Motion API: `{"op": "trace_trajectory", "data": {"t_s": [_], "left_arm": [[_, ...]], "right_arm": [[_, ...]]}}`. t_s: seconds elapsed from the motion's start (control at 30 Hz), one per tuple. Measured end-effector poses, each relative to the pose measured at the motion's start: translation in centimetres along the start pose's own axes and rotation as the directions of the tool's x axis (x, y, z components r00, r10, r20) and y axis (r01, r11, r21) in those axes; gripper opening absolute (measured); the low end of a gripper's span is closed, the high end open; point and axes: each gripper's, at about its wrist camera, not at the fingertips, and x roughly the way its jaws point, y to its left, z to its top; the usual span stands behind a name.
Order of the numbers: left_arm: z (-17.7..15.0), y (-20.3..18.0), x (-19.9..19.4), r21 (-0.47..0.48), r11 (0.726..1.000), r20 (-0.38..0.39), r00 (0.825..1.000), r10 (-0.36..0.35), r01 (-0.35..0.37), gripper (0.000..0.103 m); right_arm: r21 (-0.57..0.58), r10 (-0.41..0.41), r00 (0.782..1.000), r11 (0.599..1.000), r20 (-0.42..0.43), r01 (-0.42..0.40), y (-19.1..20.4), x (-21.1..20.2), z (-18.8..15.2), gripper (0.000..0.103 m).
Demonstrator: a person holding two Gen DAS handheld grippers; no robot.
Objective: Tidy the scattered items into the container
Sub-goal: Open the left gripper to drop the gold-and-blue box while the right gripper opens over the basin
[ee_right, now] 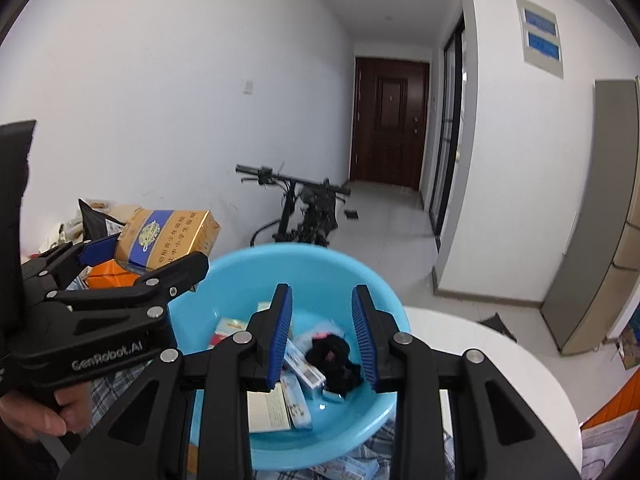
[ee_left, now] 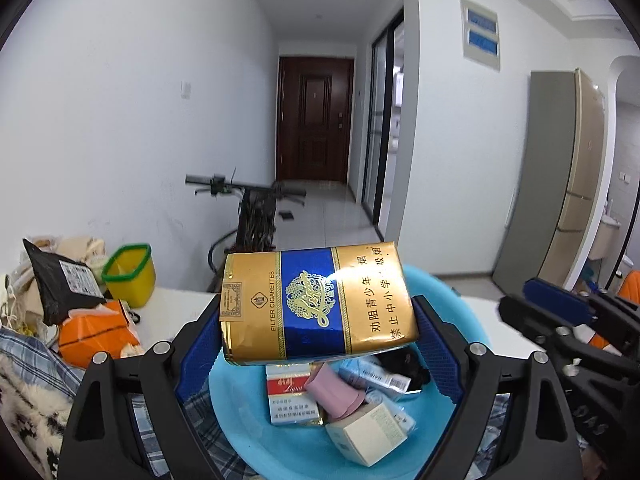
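Note:
My left gripper (ee_left: 316, 316) is shut on a gold and blue cigarette carton (ee_left: 316, 300) and holds it above the near rim of a light blue basin (ee_left: 236, 412). The basin holds a red and white cigarette pack (ee_left: 290, 394), a pink roll (ee_left: 334, 394), a white box (ee_left: 368, 436), light blue boxes and a black fabric lump (ee_left: 404, 368). In the right wrist view the carton (ee_right: 168, 238) hangs left of the basin (ee_right: 276, 264). My right gripper (ee_right: 323, 336) is open and empty over the basin, above the black lump (ee_right: 334, 358).
A yellow tub with a green rim (ee_left: 130, 274), a black parcel (ee_left: 60, 284) and an orange bag (ee_left: 96, 334) crowd the table's left side. A plaid cloth (ee_left: 32, 356) lies under the basin. The white table (ee_right: 488, 364) extends right. A bicycle (ee_right: 304, 208) stands behind.

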Motion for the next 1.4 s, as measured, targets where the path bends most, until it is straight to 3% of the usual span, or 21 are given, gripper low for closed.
{"op": "trace_trajectory", "data": {"t_s": [0.43, 0.67, 0.8, 0.93, 1.03, 1.1, 1.17, 1.2, 1.4], "left_arm": [[-2.3, 0.4, 6.2, -0.004, 1.000, -0.200, 0.980, 0.004, -0.005, 0.090], [-3.1, -0.5, 7.3, 0.033, 0.999, -0.248, 0.969, 0.010, -0.002, 0.090], [-3.3, -0.5, 7.9, 0.030, 1.000, -0.276, 0.961, 0.013, -0.005, 0.090], [-3.8, -0.2, 9.0, -0.001, 1.000, -0.335, 0.942, 0.014, -0.015, 0.092], [-4.0, -0.4, 9.2, 0.012, 0.999, -0.338, 0.940, 0.043, -0.041, 0.092], [-4.0, -0.5, 9.3, 0.032, 0.998, -0.331, 0.942, 0.061, -0.054, 0.099], [-3.9, -0.7, 9.1, 0.041, 0.997, -0.312, 0.947, 0.072, -0.063, 0.101], [-3.9, -0.7, 9.0, 0.041, 0.997, -0.302, 0.951, 0.069, -0.060, 0.102], [-3.8, -0.8, 8.9, 0.053, 0.997, -0.301, 0.951, 0.071, -0.058, 0.102]], "right_arm": [[0.028, 0.036, 0.992, 0.999, -0.122, -0.033, -2.1, 4.1, -1.6, 0.030], [0.039, 0.066, 0.965, 0.998, -0.253, -0.058, -2.8, 6.4, -3.1, 0.030], [0.031, 0.062, 0.965, 0.998, -0.256, -0.056, -3.0, 6.2, -3.1, 0.030], [0.025, 0.063, 0.965, 0.998, -0.253, -0.059, -3.2, 6.1, -3.0, 0.030], [0.025, 0.060, 0.964, 0.998, -0.257, -0.055, -3.3, 6.2, -2.9, 0.030], [0.027, 0.060, 0.964, 0.998, -0.261, -0.055, -3.3, 6.3, -3.0, 0.032], [0.039, 0.066, 0.964, 0.998, -0.258, -0.057, -3.5, 6.2, -2.9, 0.049], [0.046, 0.070, 0.965, 0.997, -0.254, -0.060, -3.6, 6.1, -2.9, 0.051], [0.049, 0.062, 0.972, 0.997, -0.227, -0.052, -3.9, 5.0, -2.5, 0.052]]}}
